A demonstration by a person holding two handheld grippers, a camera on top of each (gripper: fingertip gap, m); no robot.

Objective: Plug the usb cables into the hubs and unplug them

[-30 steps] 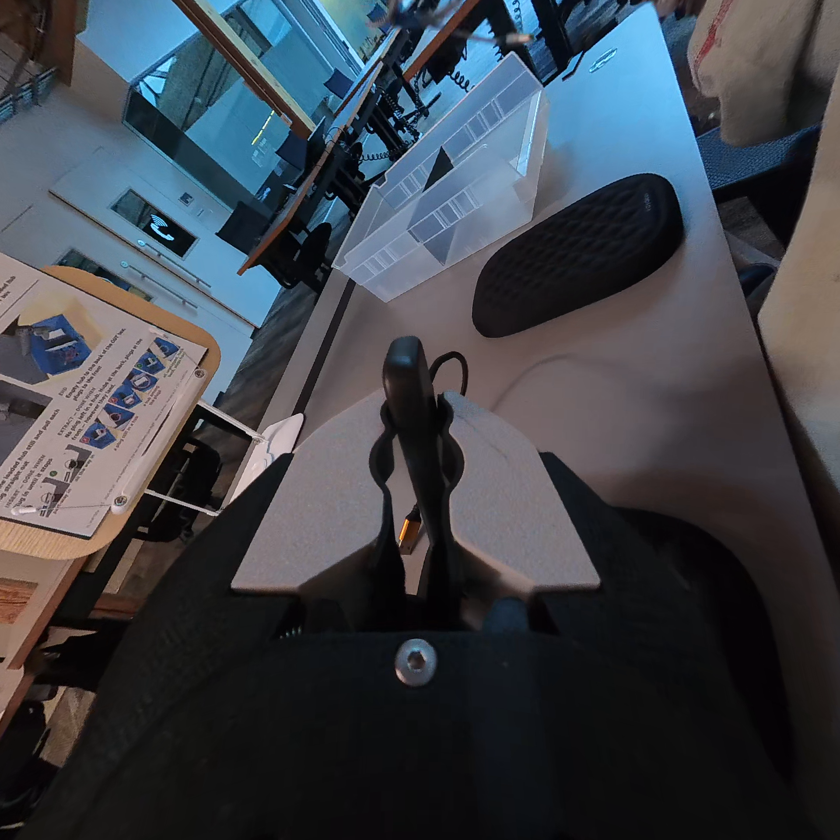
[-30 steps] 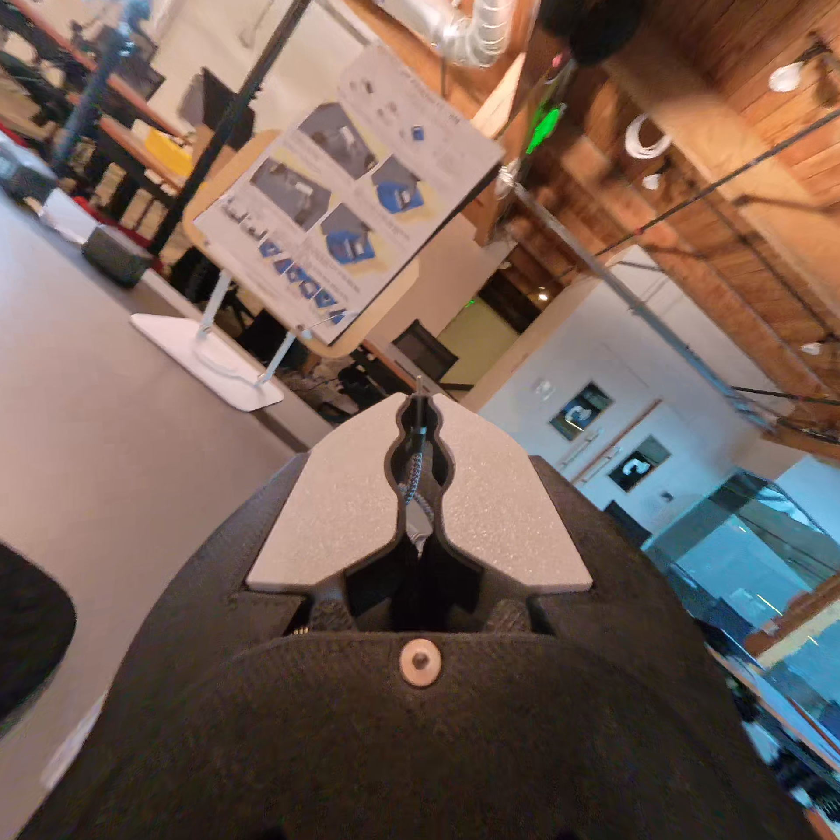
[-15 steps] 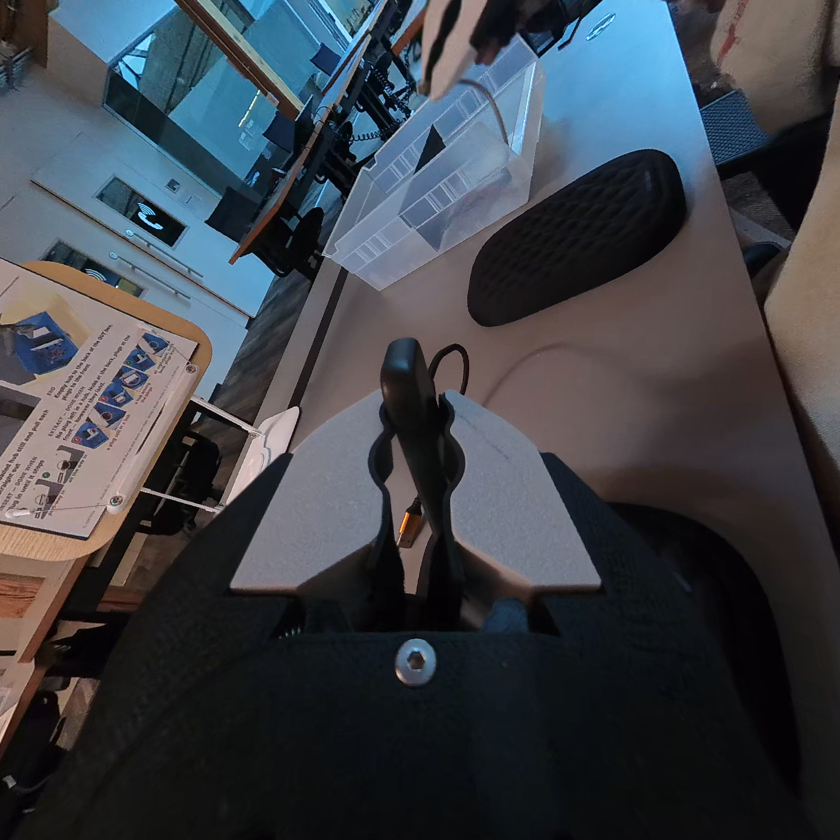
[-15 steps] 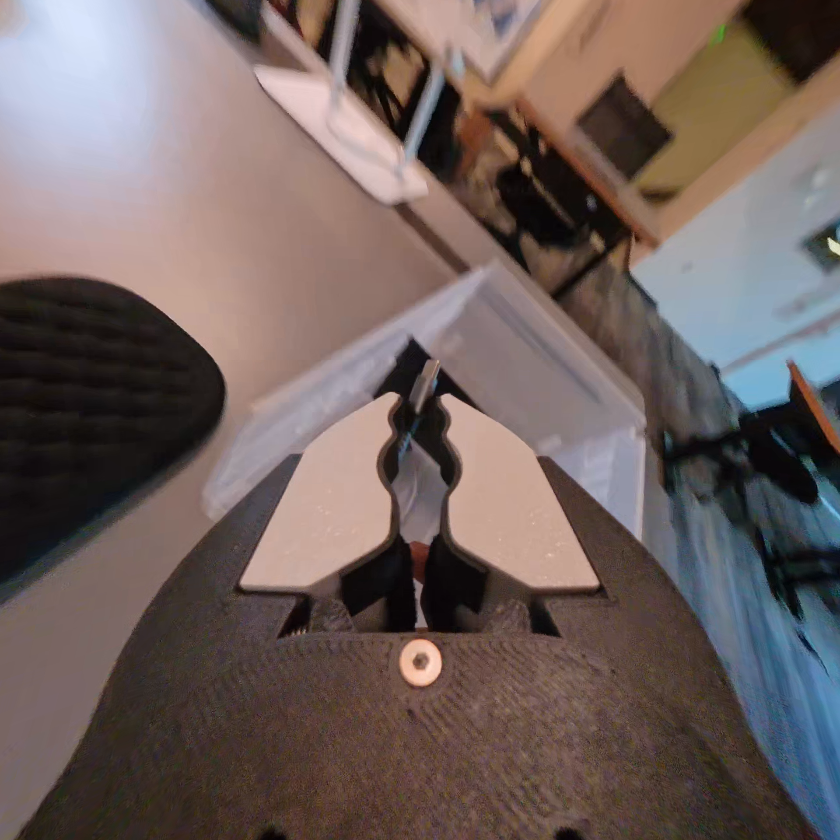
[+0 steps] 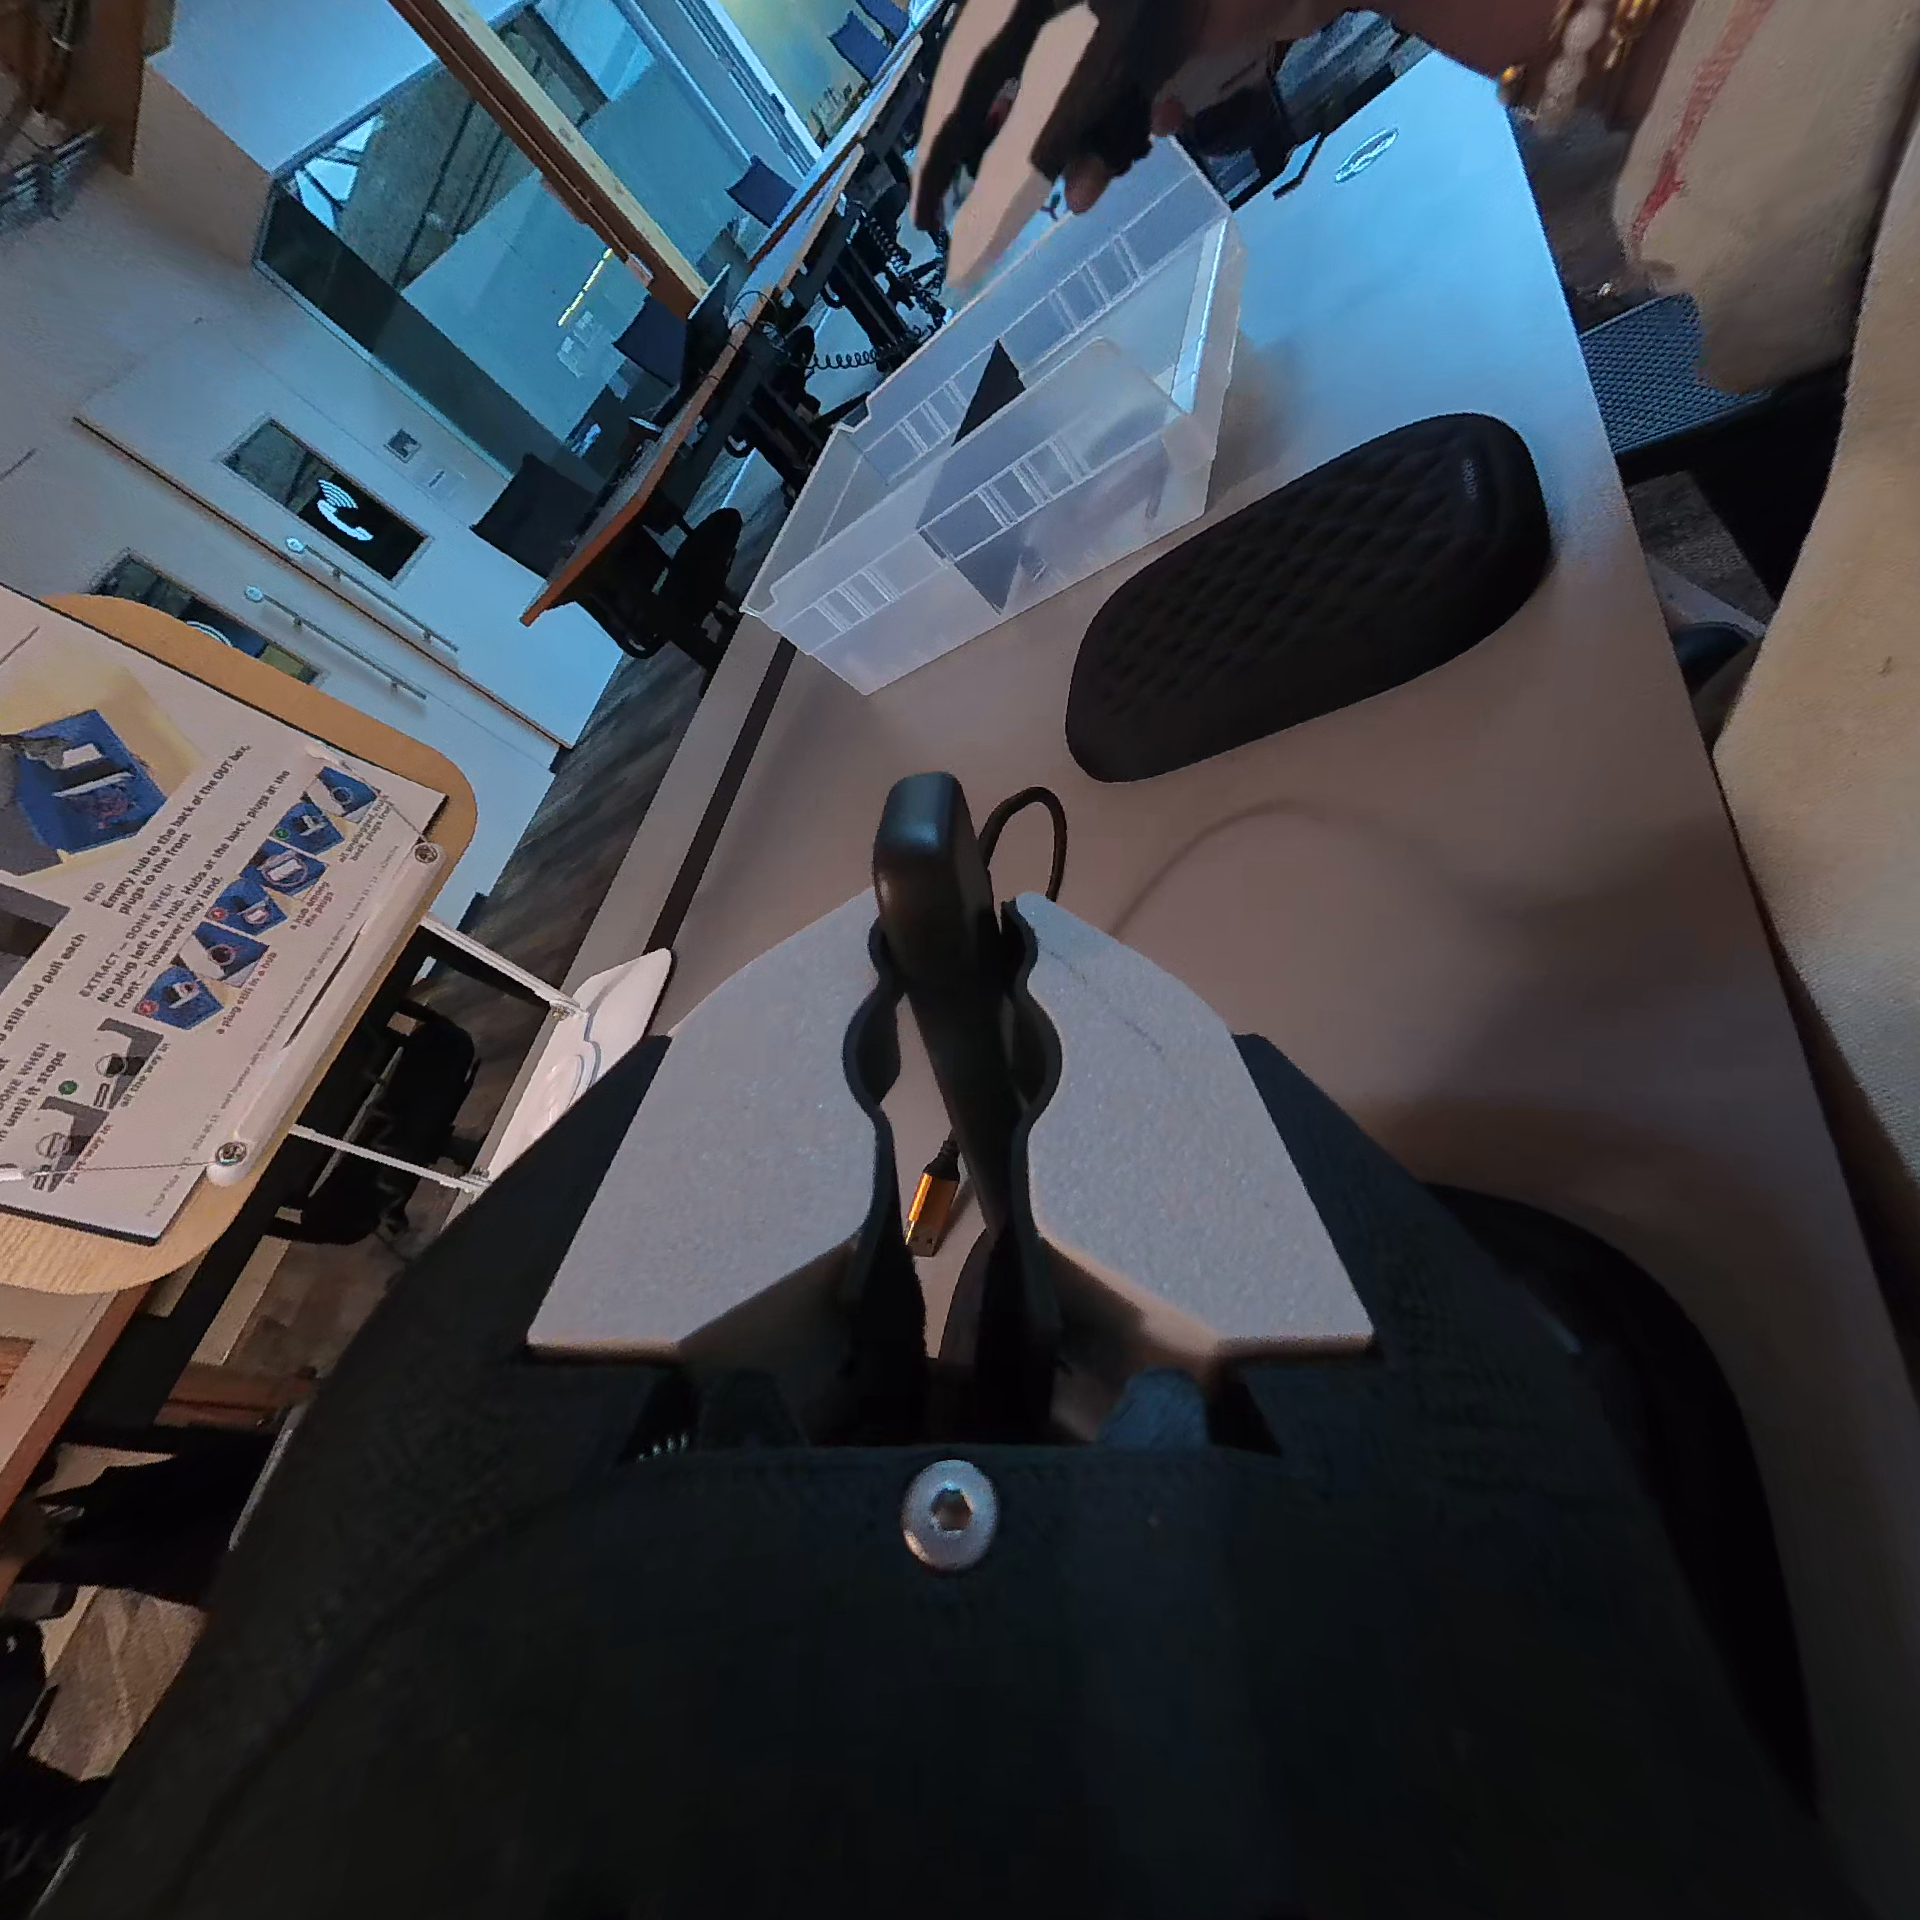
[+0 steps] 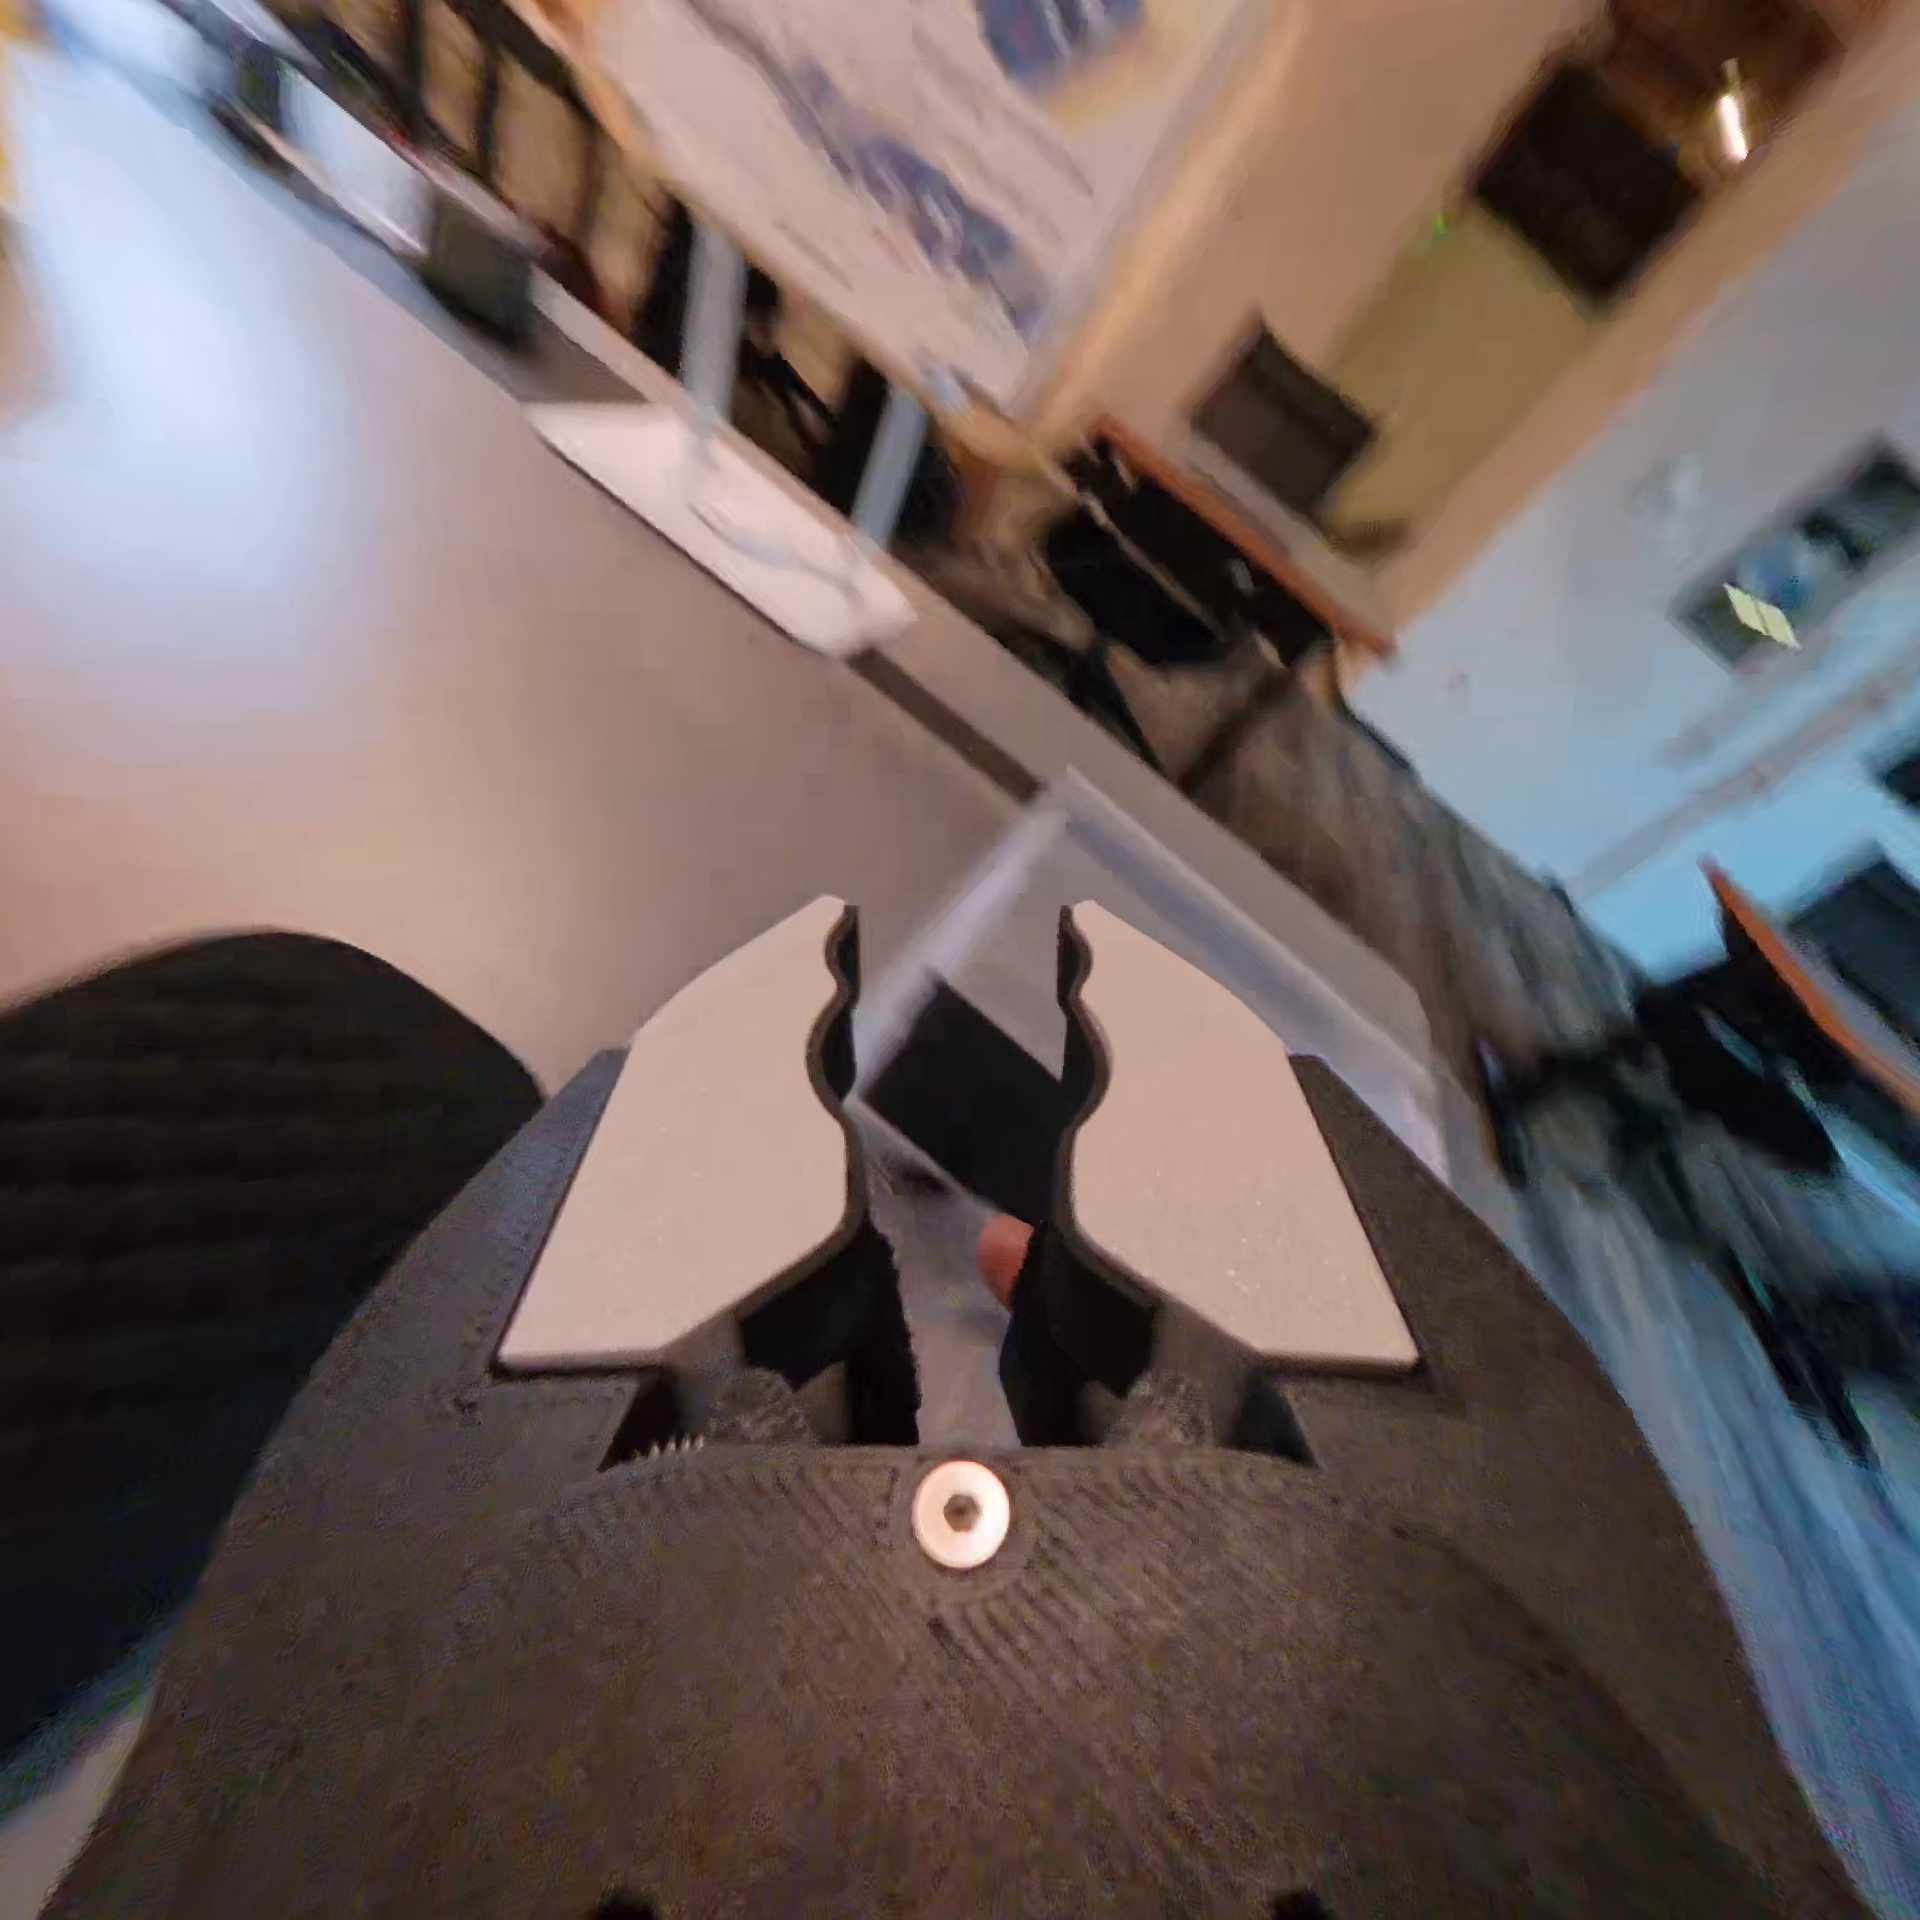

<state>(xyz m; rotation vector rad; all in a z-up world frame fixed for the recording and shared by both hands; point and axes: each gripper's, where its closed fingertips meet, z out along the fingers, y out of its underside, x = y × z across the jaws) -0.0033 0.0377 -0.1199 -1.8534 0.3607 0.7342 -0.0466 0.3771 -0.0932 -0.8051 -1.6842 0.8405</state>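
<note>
Hub point(image 5: 940, 935) stands upright, clamped lengthwise in the left claw point(image 5: 951, 914) above the desk point(image 5: 1403, 1039), while the right claw point(image 6: 956, 925), parted and empty, points into the clear bin point(image 5: 1049, 436) far beyond.

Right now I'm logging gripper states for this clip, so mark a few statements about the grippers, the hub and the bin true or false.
1. The left gripper is shut on the black hub. True.
2. The right gripper grips a cable. False: its fingers stand apart with nothing between them.
3. The clear bin stands on the table beside the black pad. True.
4. An orange plug shows between the left fingers. True.
5. The pad lies inside the bin. False: it lies on the table, outside it.
</note>
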